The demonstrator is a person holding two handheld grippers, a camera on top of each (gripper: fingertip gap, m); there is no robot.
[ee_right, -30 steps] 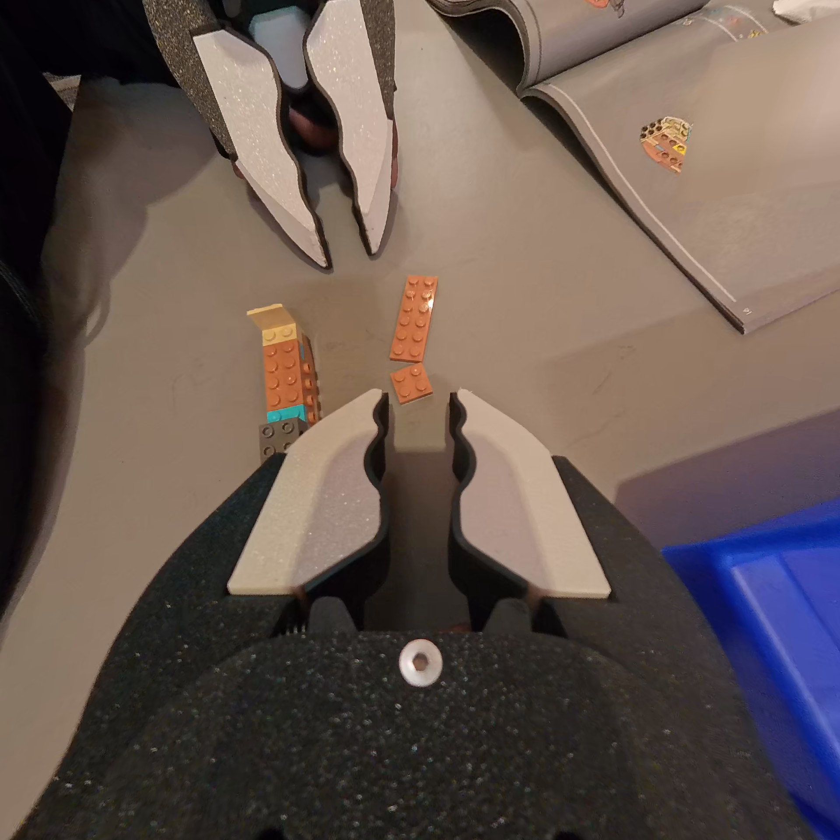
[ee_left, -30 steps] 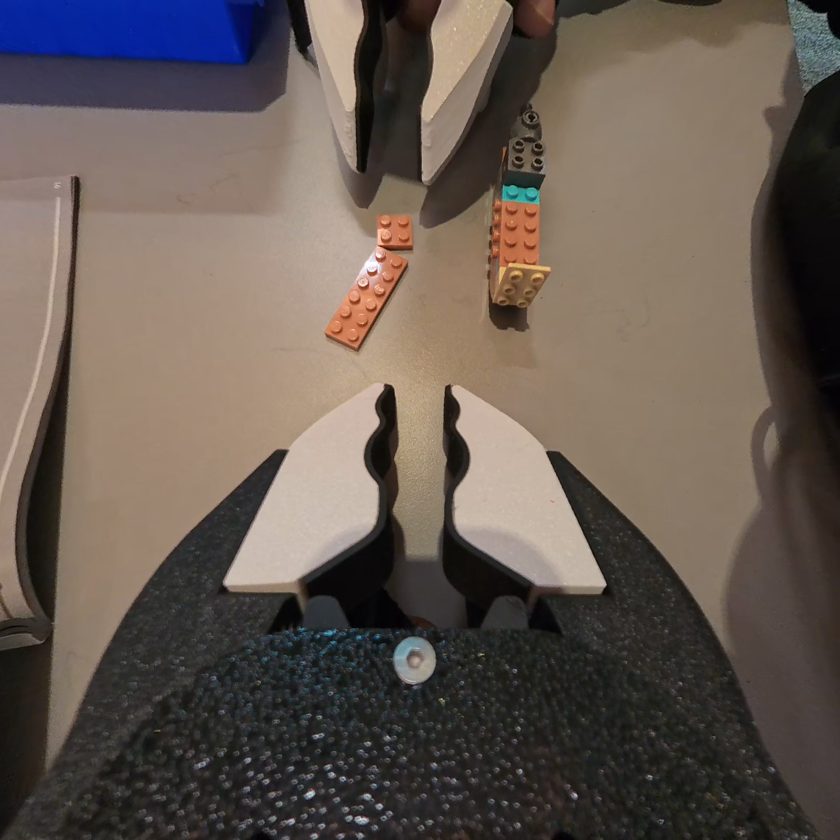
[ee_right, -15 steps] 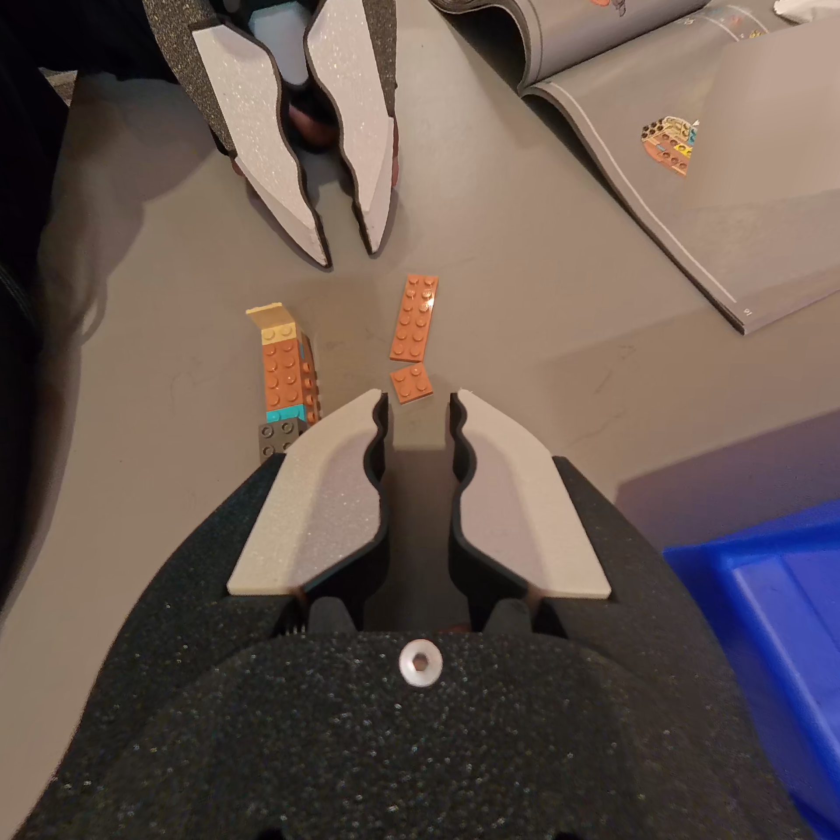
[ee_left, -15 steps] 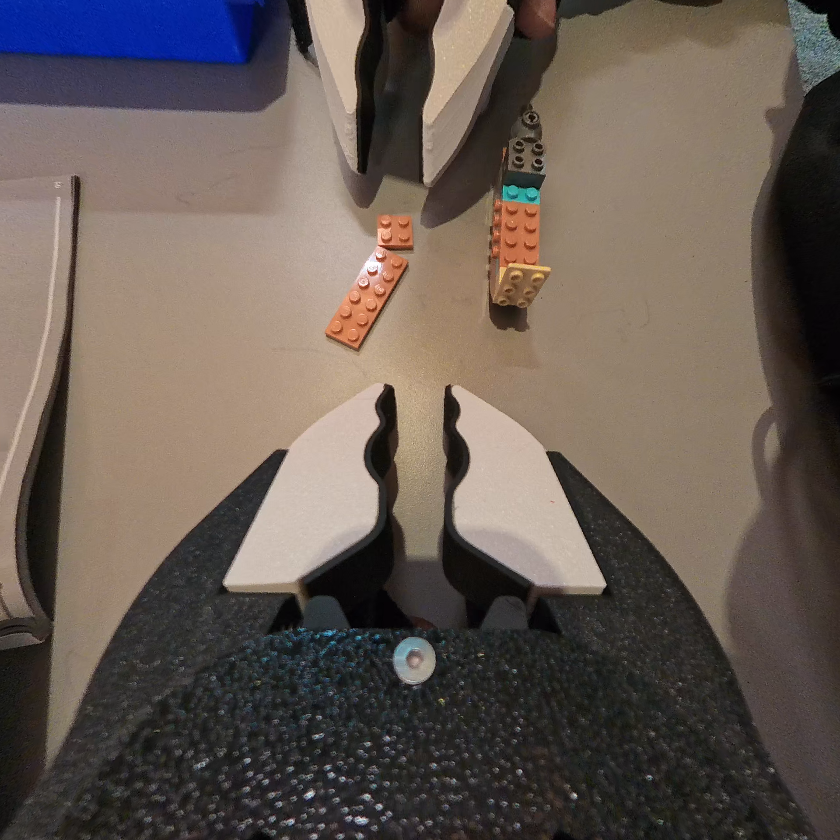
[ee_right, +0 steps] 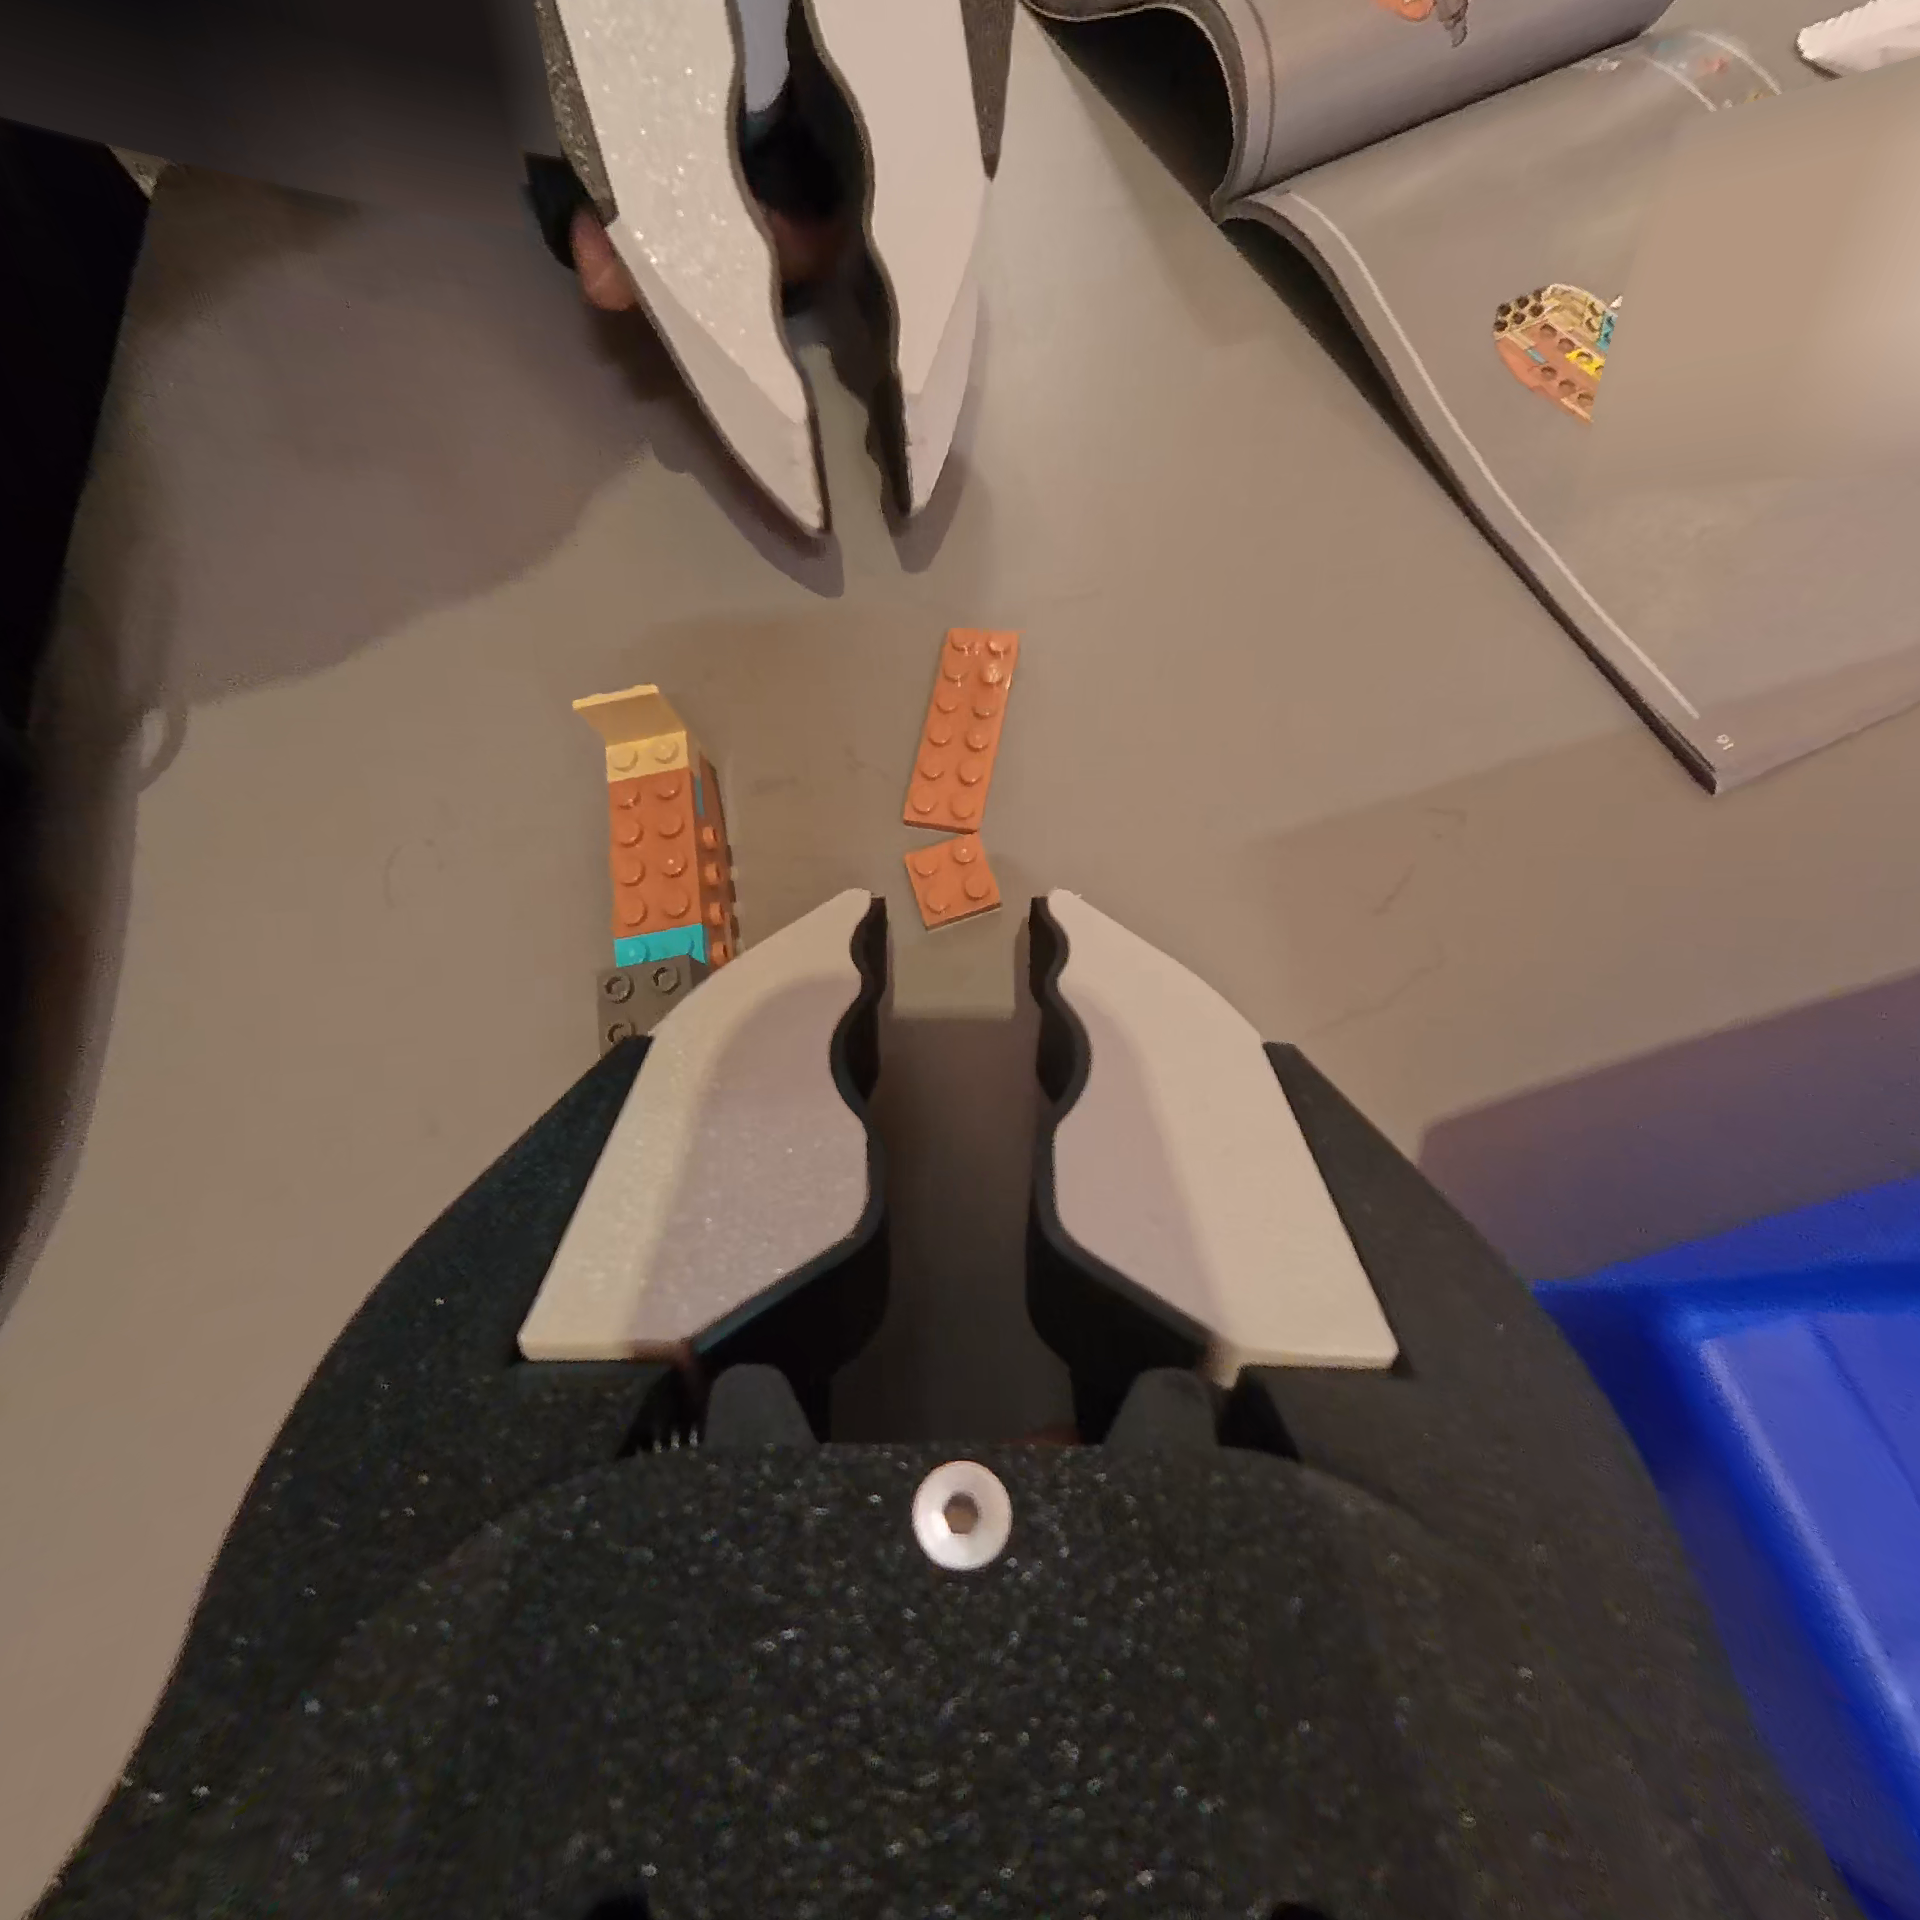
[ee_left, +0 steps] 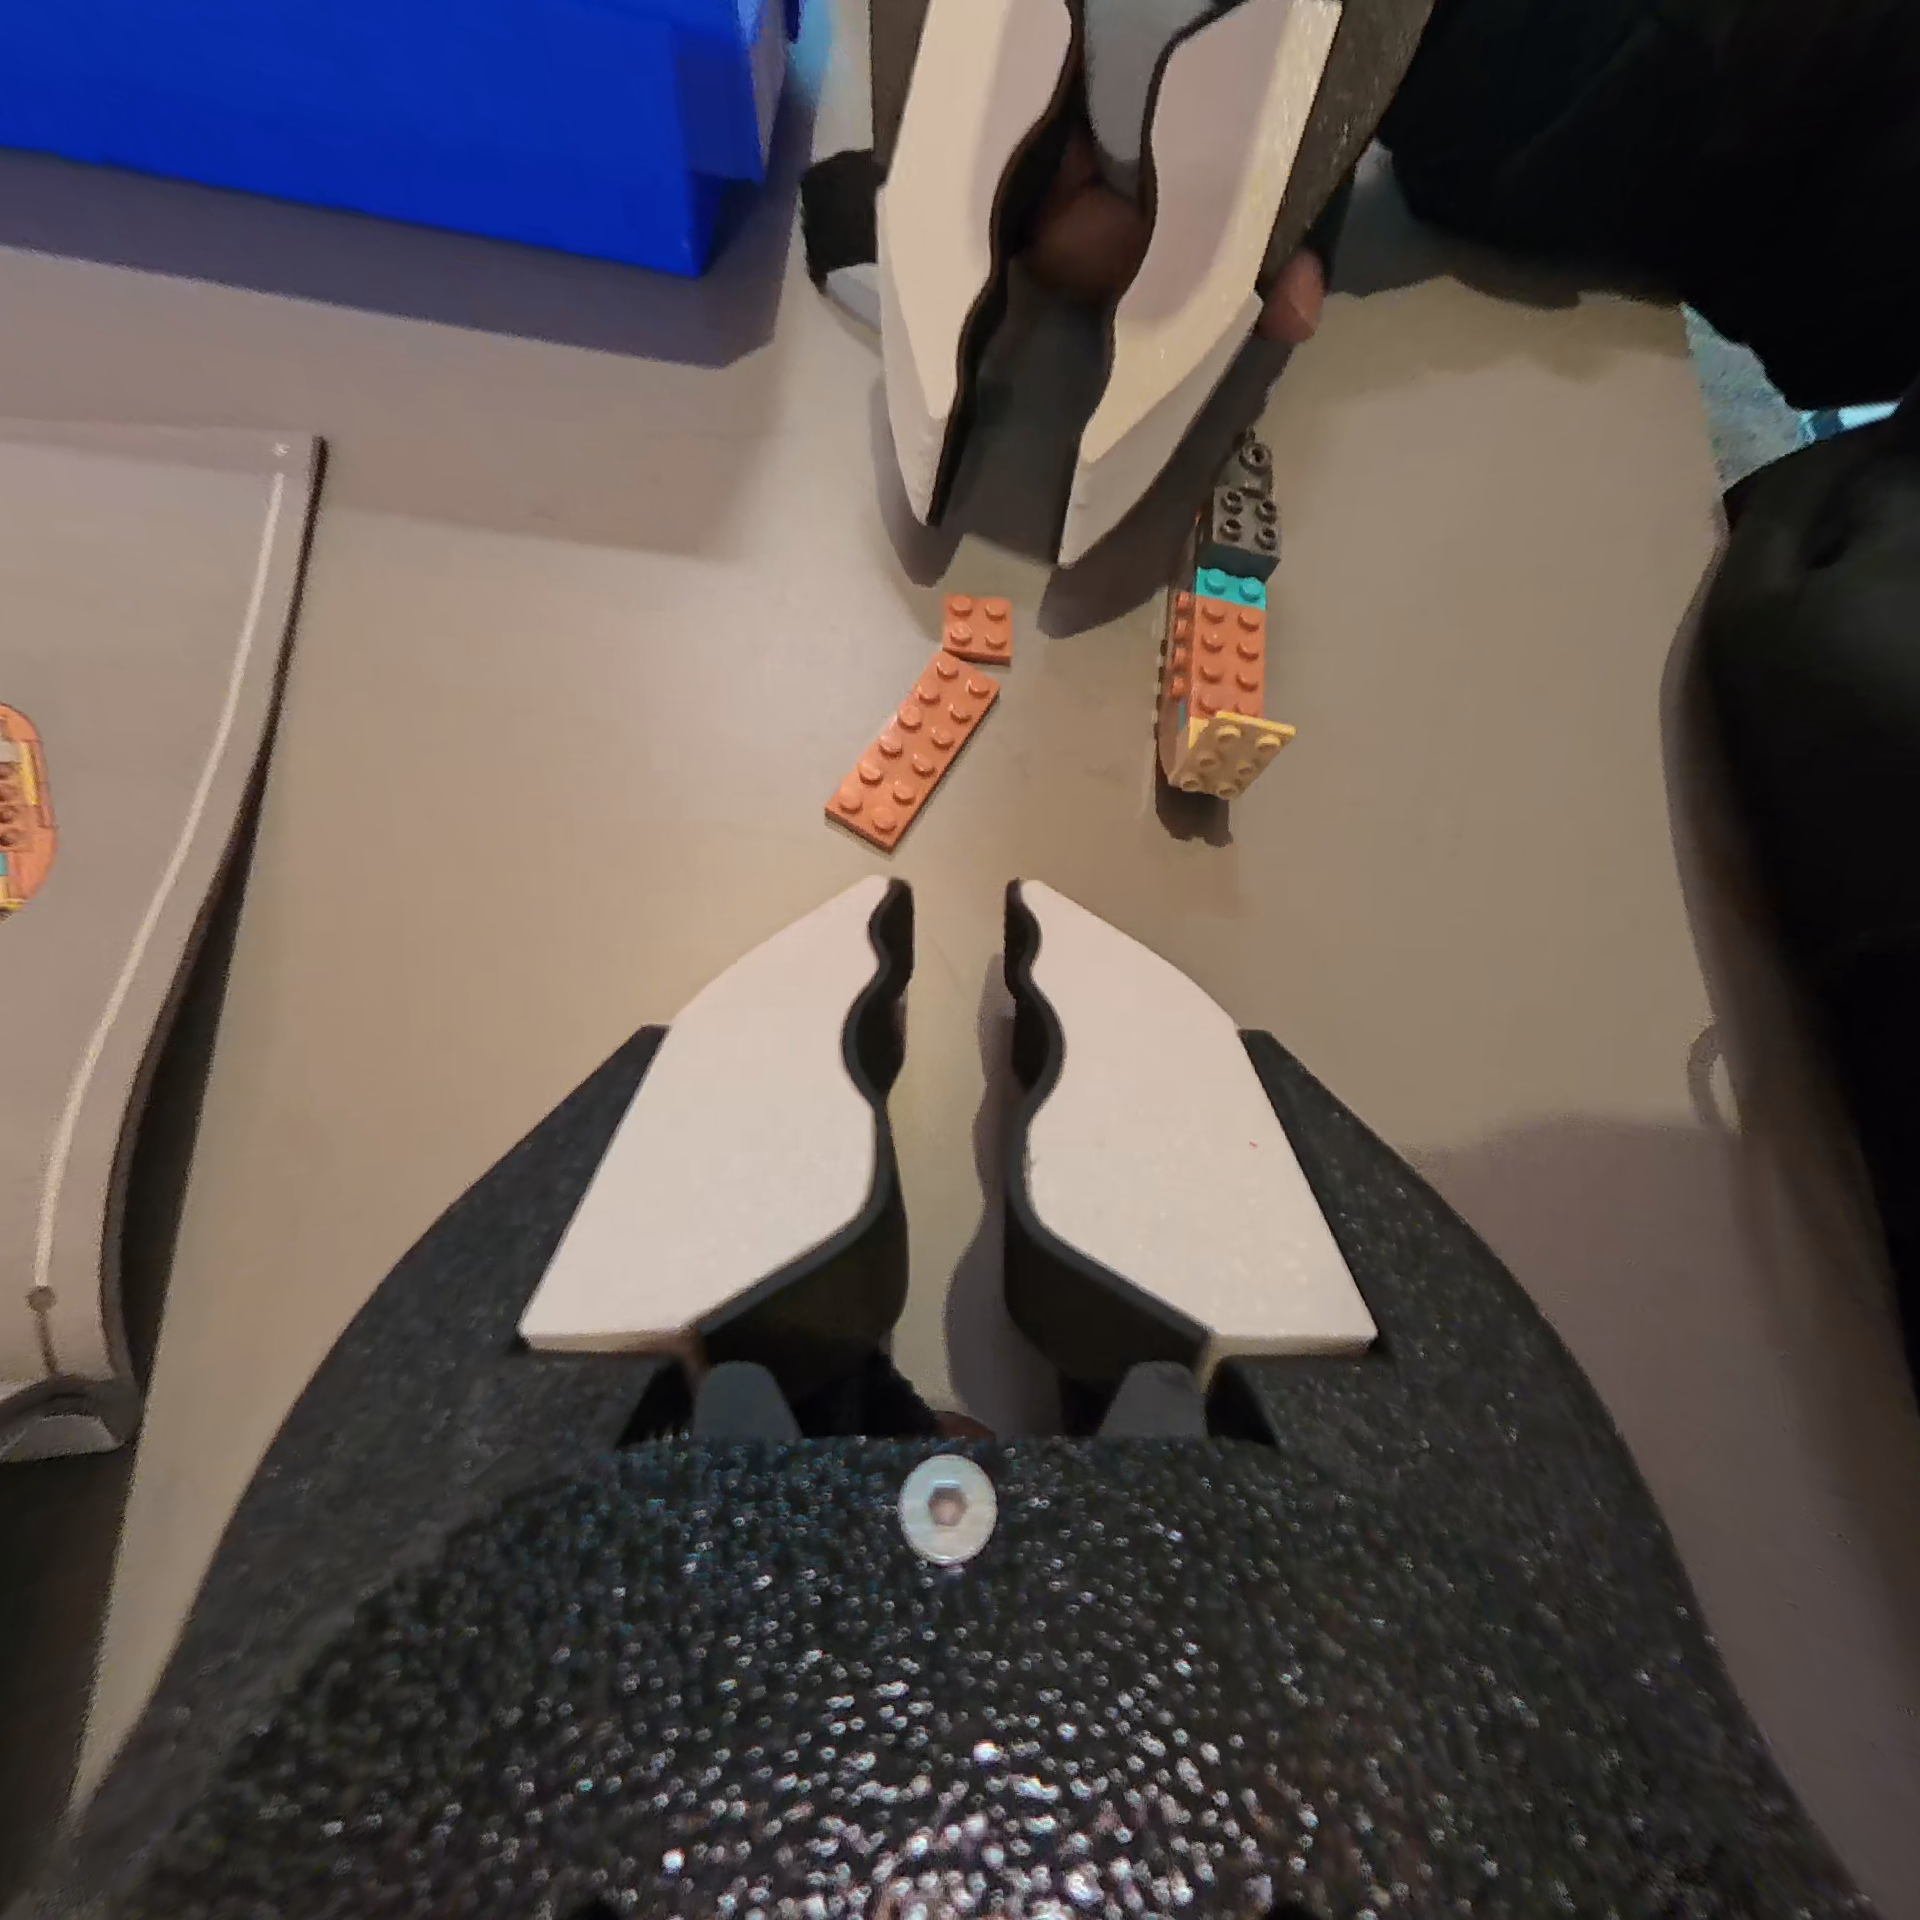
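Your right hand-held gripper (ee_right: 958, 906) hovers low over the grey counter (ee_right: 1299, 675), jaws moderately parted and holding nothing; the small square orange plate (ee_right: 951, 883) lies just ahead of its fingertips, roughly centred on the gap but not yet between the pads. The long orange plate (ee_right: 963, 730) lies just beyond the square one, the two almost touching at a corner. Left of that fingertip lies the built strip of tan, orange, teal and dark grey bricks (ee_right: 655, 852), its dark end partly hidden under your finger. Your left hand-held gripper (ee_left: 958, 894) faces it from the opposite side, jaws narrowly parted and empty, nearest the long orange plate's near end.

If the square plate is the one you mean to take, keep the pads level with the counter and square to the plate's edges, since it sits slightly turned. Whether the pads can get under so thin a piece is hard to judge from here. Mind the neighbouring long plate. An open booklet (ee_right: 1662, 416) and a blue bin (ee_right: 1766, 1455) lie well apart.
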